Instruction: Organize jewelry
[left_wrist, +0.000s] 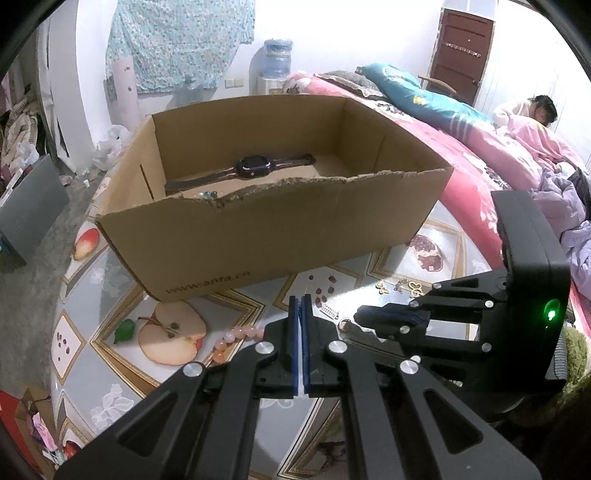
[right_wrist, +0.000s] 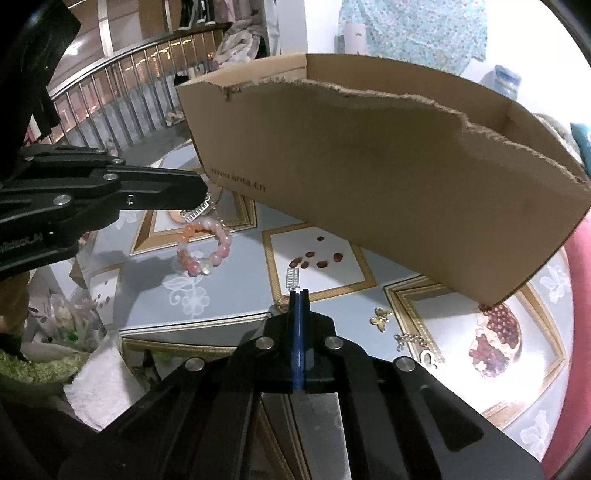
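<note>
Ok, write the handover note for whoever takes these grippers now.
Left gripper: shut; a silver piece shows at its tip, held or not I cannot tell.
Right gripper: shut, nothing visibly gripped.
Done: watch lies in the box.
Left: on the table in front of the box are the bracelet, clip, butterfly and a few small pieces beside it. They probably go in the box next.

Both tongs, left (left_wrist: 300, 300) and right (right_wrist: 298, 295), closed, angled downward.
</note>
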